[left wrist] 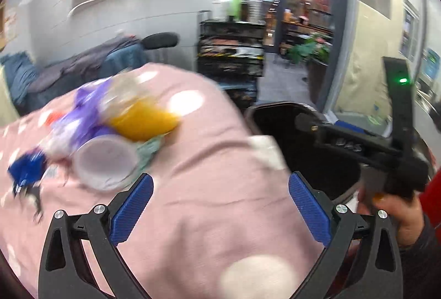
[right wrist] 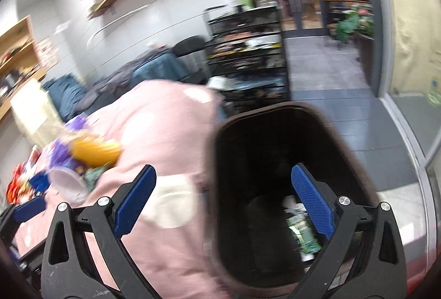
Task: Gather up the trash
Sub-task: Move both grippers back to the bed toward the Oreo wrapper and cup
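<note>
A pile of trash [left wrist: 110, 131] is seen on the pink spotted cloth [left wrist: 209, 216]; in it are a yellow bottle [left wrist: 143, 120], a white cup [left wrist: 106, 164] lying on its side, and purple wrappers [left wrist: 88, 106]. The left gripper [left wrist: 220, 208] is held wide open over the cloth, with nothing between its blue pads [left wrist: 132, 211]. The right gripper [right wrist: 223, 202] is also spread open and empty above the black bin [right wrist: 275, 161]; some trash is seen at the bin's bottom.
</note>
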A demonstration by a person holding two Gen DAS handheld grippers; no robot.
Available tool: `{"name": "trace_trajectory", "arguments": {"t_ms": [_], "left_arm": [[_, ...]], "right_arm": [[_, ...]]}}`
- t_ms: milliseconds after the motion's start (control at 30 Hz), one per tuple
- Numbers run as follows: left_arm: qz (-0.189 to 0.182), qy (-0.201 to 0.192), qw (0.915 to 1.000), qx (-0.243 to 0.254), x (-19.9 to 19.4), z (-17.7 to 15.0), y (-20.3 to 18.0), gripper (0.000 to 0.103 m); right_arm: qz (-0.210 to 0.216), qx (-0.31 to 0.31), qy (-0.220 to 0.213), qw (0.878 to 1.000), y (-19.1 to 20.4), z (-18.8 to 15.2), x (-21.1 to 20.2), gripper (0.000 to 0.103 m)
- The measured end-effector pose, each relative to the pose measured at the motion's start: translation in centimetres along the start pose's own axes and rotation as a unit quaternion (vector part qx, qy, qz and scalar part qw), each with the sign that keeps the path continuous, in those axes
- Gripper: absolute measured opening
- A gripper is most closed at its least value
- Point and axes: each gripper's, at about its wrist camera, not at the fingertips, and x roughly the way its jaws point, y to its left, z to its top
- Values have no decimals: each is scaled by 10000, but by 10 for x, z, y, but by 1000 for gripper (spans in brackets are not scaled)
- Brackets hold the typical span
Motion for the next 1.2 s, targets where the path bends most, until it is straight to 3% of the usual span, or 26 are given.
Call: {"name": "trace_trajectory", "arguments": {"t_ms": [300,567,833,933,1133,1200], "left_arm": [[844,14,9942,-663,-24,-26,84,98],[1505,166,9820,-1130,-35,-36,166,98],[2015,301,9698,-1341,-33,-39,236,97],[2038,354,9668,-1498,-29,-36,260,97],[2019,565,9651,-1568,-5,-26,285,97],[1945,615,9654,-1627,5,-23,290,95]], "right_arm": [[924,-858,333,9915,83,-6,14,97],[1775,-1691,1066,9636,155,-20,34,95],[1666,-2158,1337,9528,204,-15,70,81],[1624,-2301,1408,9492,217,-13,83,73],[1414,-2517,1540,9449,238,-13,106,53],[1332,-2500,1570,9461,241,-14,113,38]]}}
